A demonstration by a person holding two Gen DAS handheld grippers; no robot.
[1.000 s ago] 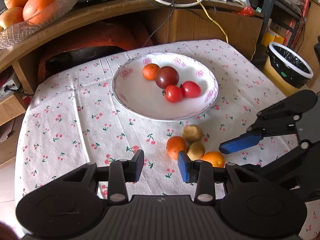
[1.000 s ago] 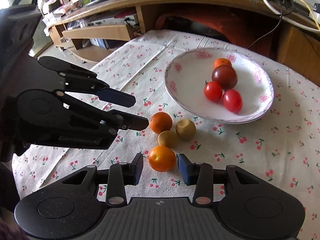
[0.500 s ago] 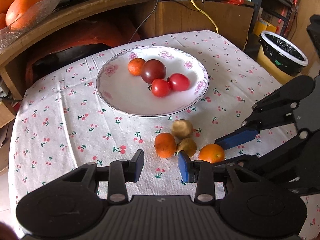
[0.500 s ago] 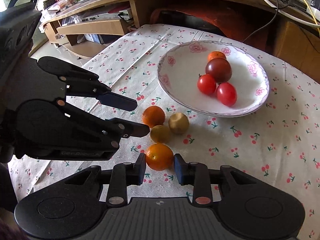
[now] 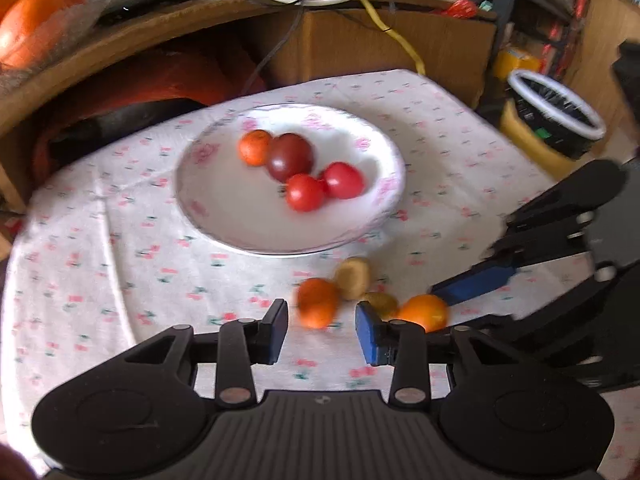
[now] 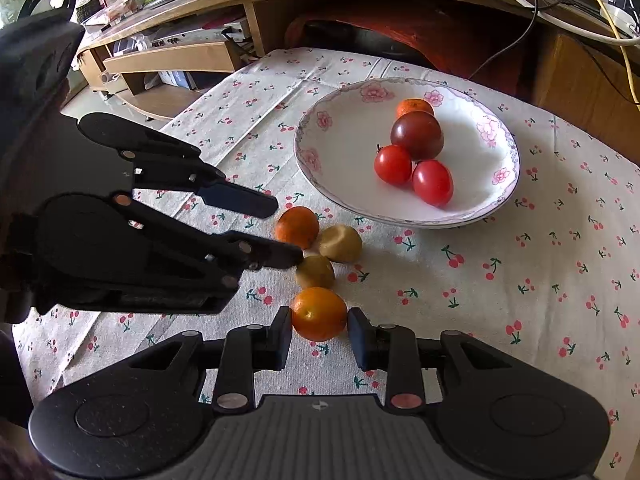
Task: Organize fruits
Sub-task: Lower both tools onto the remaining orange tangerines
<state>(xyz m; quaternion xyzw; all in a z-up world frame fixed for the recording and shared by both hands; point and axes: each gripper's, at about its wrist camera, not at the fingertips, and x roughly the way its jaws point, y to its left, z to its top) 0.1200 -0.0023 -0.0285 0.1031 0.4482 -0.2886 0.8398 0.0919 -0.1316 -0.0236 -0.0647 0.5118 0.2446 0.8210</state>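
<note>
Four loose fruits sit on the cloth-covered surface point(image 6: 480, 280) just in front of the plate point(image 6: 340, 152): two oranges and two yellowish ones, bunched close. The right gripper point(image 6: 319, 334) has its jaws spread on either side of the nearest orange point(image 6: 319, 314), not pressing it. The left gripper point(image 5: 321, 330) hovers with jaws wide apart and empty, just before the other orange point(image 5: 317, 302). On the plate lie two red tomatoes point(image 6: 414, 174), a dark tomato point(image 6: 417, 135) and a small orange point(image 6: 414, 107).
</note>
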